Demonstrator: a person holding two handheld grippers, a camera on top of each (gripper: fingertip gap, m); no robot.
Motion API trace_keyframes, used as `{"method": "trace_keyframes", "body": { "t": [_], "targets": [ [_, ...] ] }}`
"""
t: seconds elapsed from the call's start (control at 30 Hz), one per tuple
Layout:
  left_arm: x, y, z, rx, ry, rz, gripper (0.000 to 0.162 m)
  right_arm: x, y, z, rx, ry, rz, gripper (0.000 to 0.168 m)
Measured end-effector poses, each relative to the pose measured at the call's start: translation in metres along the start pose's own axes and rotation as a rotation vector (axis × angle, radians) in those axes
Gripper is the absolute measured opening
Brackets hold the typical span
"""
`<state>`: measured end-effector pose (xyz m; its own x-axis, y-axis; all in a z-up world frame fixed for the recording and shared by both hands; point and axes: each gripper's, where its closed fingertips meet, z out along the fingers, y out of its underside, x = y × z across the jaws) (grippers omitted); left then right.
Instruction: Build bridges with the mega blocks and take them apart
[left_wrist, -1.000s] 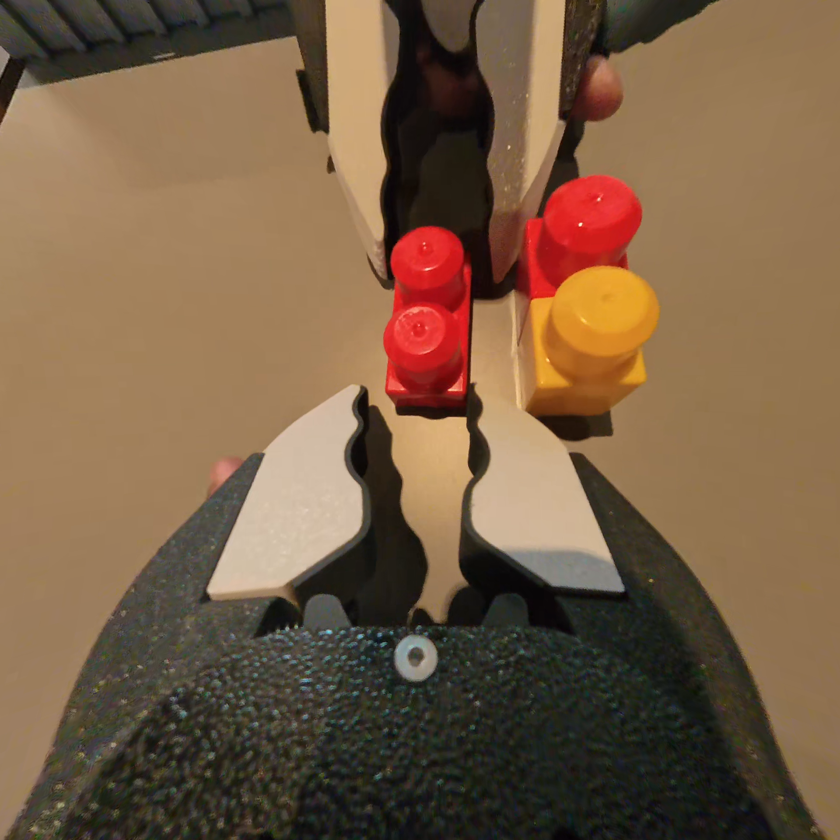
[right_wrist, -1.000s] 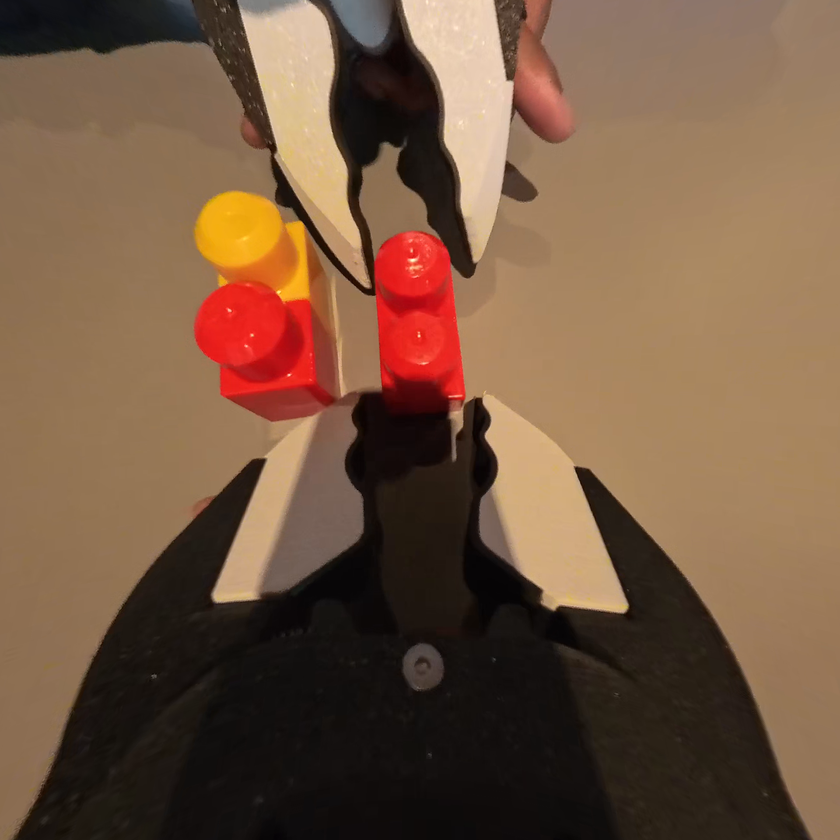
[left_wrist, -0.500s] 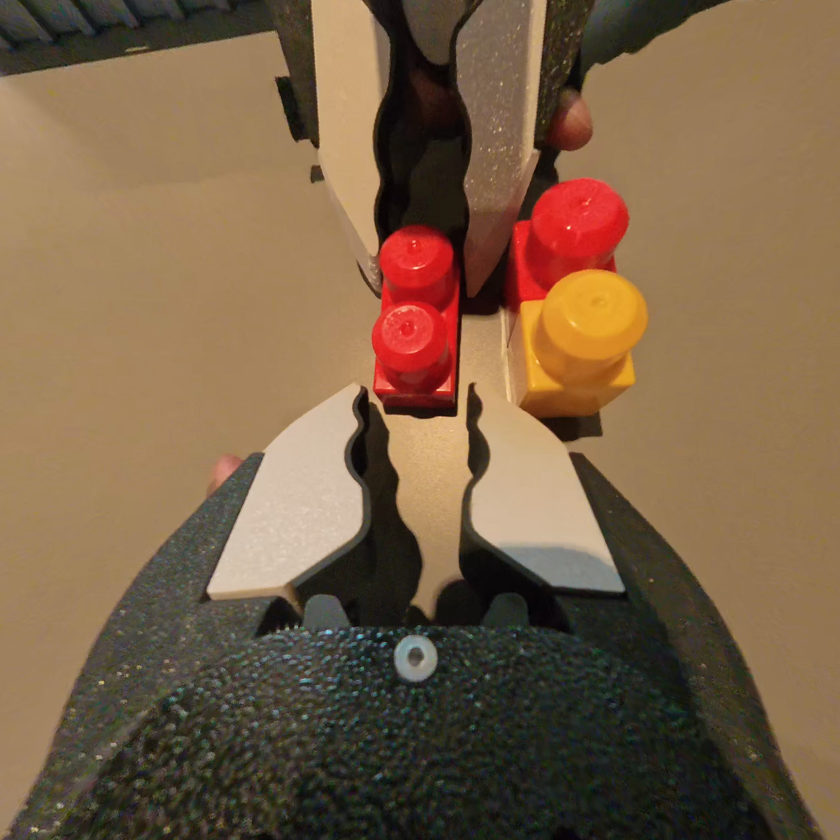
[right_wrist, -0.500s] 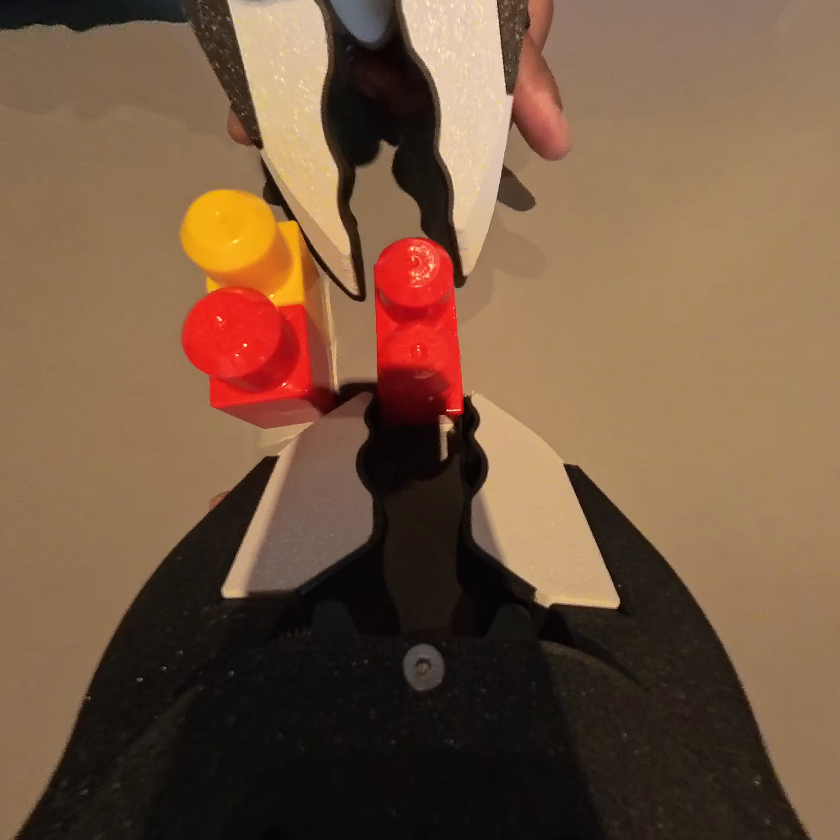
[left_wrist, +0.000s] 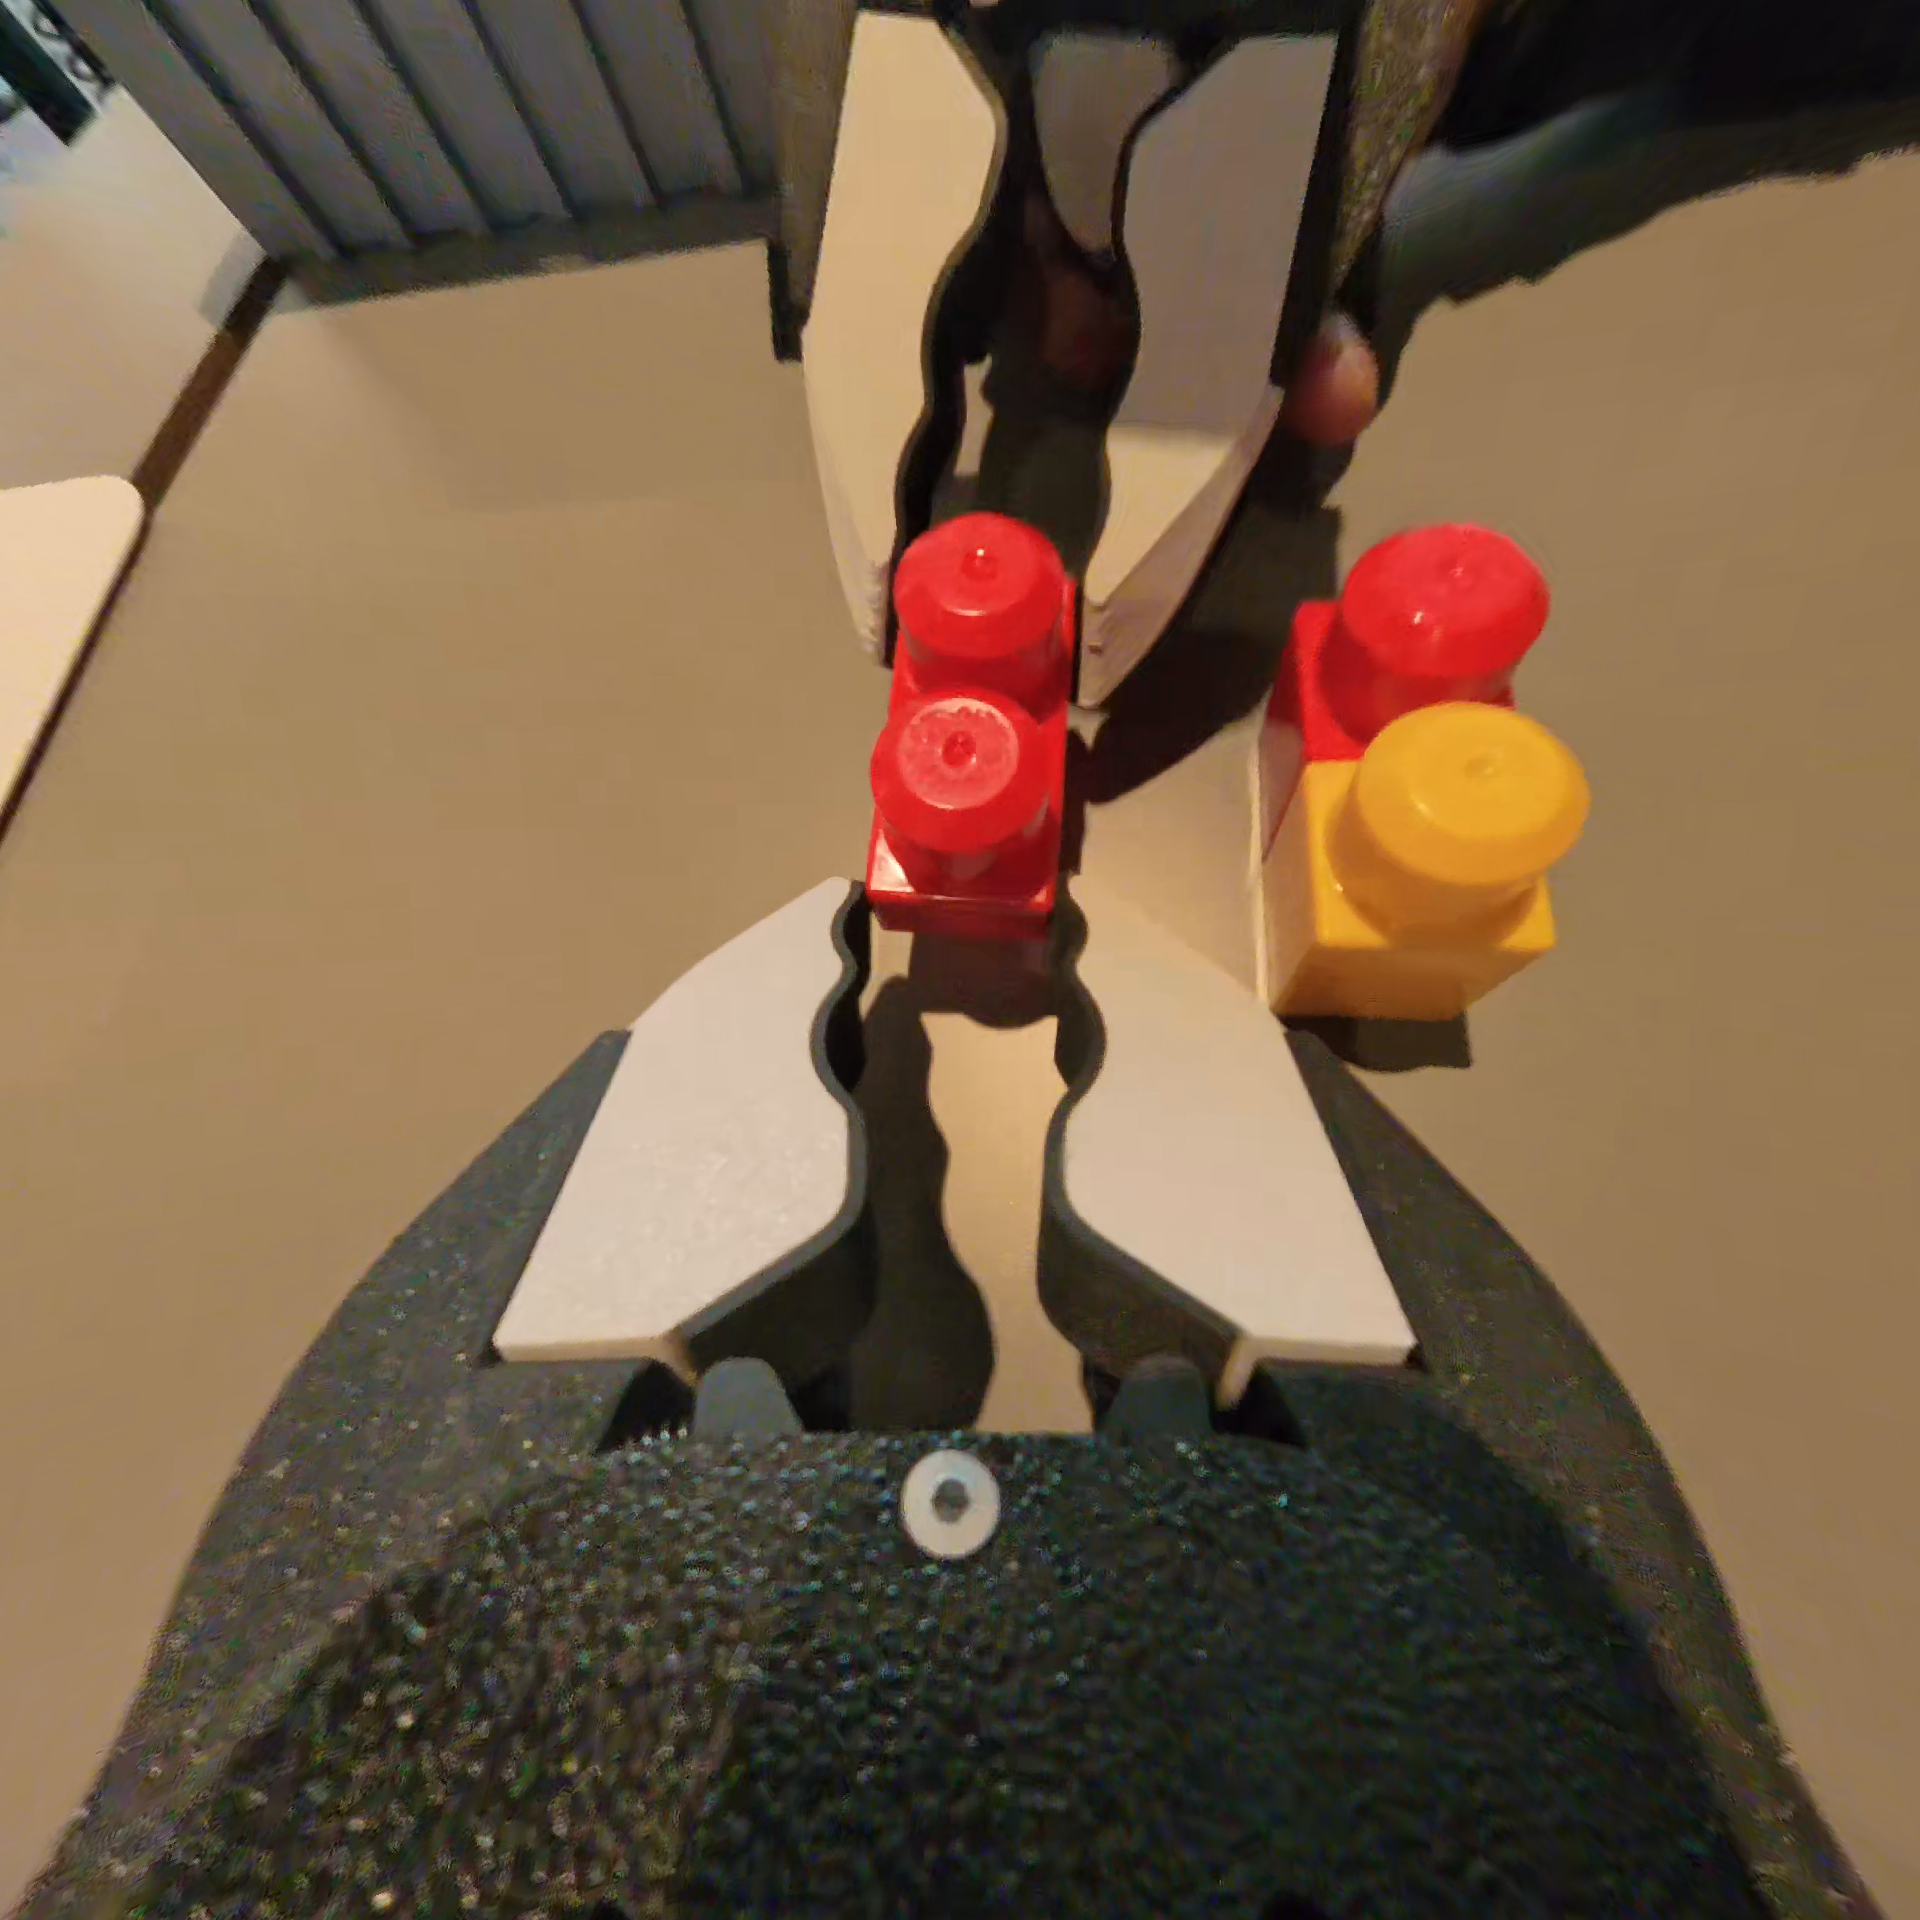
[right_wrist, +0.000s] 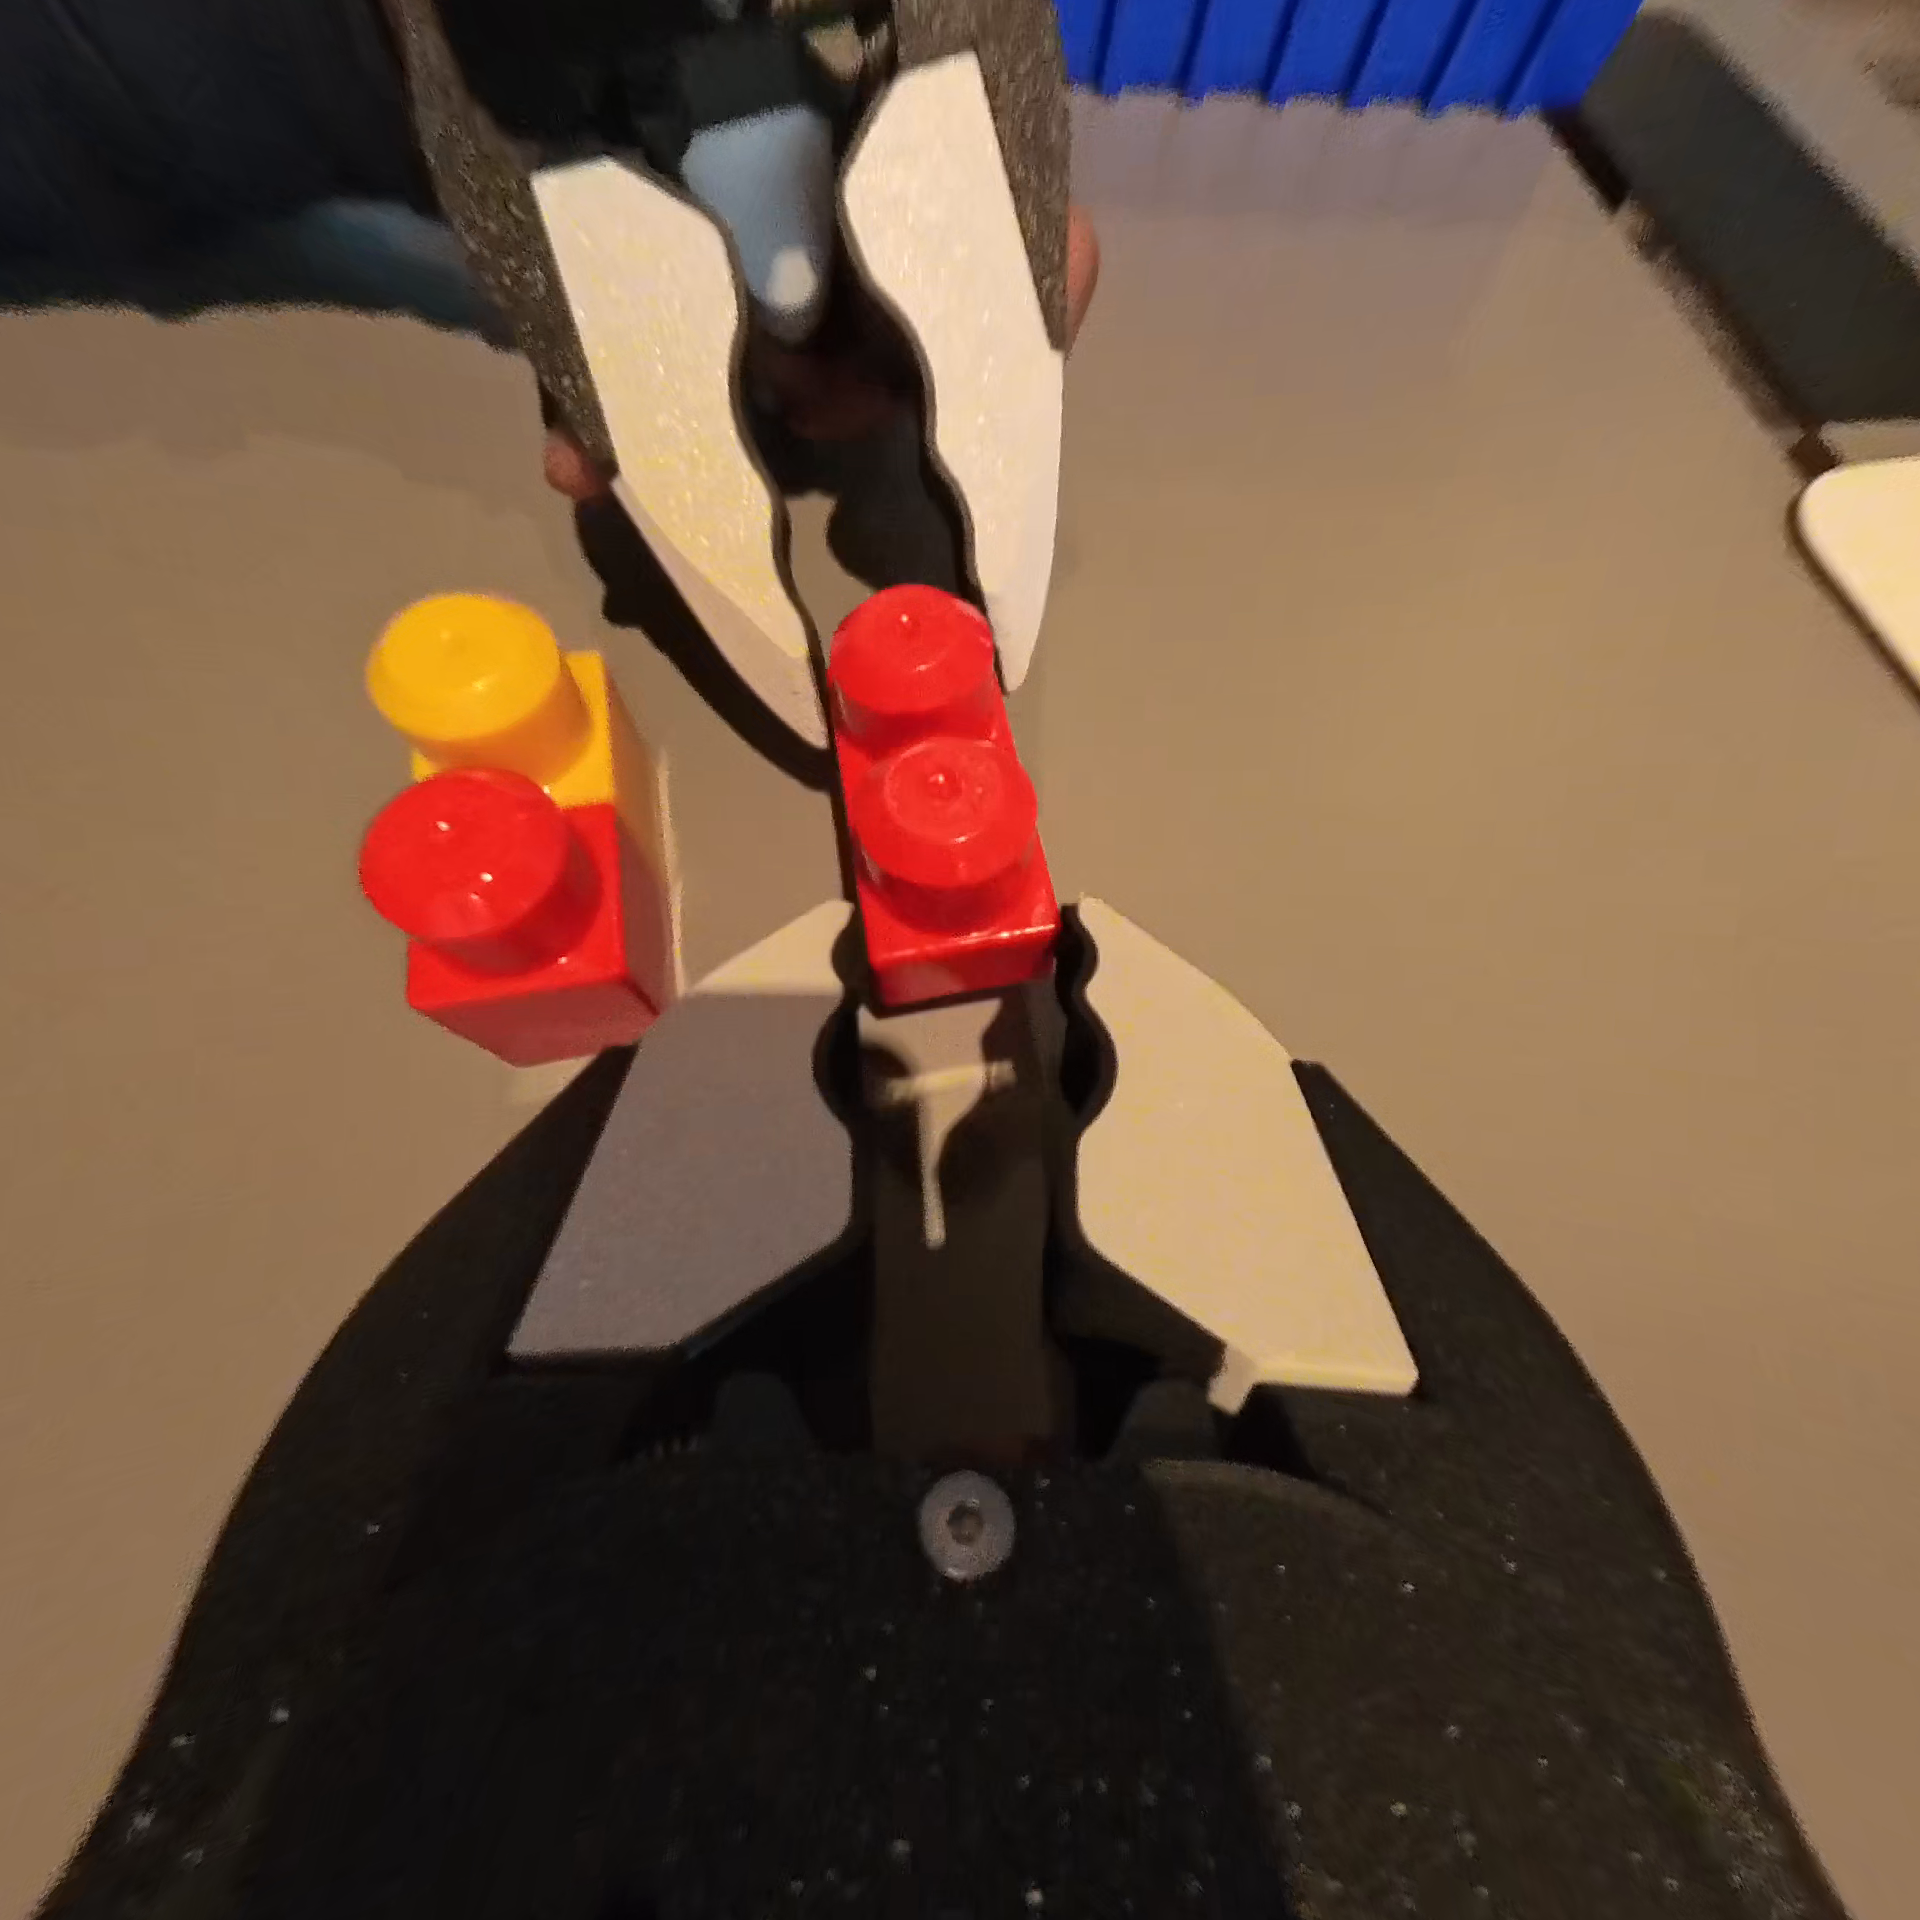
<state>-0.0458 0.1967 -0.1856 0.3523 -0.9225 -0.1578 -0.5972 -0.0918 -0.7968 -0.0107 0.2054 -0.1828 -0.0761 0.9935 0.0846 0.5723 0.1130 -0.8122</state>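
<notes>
A red two-stud block (left_wrist: 966, 748) lies lengthwise between my two grippers, which face each other over a tan table (left_wrist: 416, 727). My left gripper (left_wrist: 966, 914) has its fingertips against the sides of the block's near end. My right gripper (right_wrist: 956, 920) is shut on the other end of the same block (right_wrist: 940, 821). Each gripper shows in the other's view, the right one (left_wrist: 987, 655) and the left one (right_wrist: 914, 696). A red single block (left_wrist: 1423, 623) and a yellow single block (left_wrist: 1455, 821) stand touching each other beside the two-stud block, apart from it.
A grey slatted panel (left_wrist: 468, 125) runs along the far table edge, with a white rounded board corner (left_wrist: 52, 582) at the left. In the right wrist view there is a blue ribbed thing (right_wrist: 1351, 42) at the back. A person's fingers (left_wrist: 1335, 374) hold the right gripper. The left gripper's tips are roughly 4 cm from the right gripper's. About 25 cm separates my right fingertips from the grey slatted panel (left_wrist: 468, 125).
Both grippers have narrowed onto the ends of the red two-stud block. Both views now take in more of the background. The two single blocks sit farther to the side.
</notes>
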Motion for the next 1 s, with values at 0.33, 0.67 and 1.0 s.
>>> {"method": "trace_keyframes", "body": {
  "t": [0.33, 0.67, 1.0],
  "targets": [
    [0.028, -0.060, -0.052, 0.076, 0.010, 0.072, 0.032, -0.030, -0.053, -0.042, 0.082, -0.049, -0.074, 0.035],
    [0.056, -0.045, -0.043, 0.049, 0.099, 0.005, 0.032, -0.059, -0.028, -0.031, -0.026, -0.131, -0.041, 0.035],
    [0.062, -0.030, -0.035, 0.018, 0.166, -0.047, 0.032, -0.065, -0.028, -0.031, -0.032, -0.161, -0.028, 0.036]
  ]
}}
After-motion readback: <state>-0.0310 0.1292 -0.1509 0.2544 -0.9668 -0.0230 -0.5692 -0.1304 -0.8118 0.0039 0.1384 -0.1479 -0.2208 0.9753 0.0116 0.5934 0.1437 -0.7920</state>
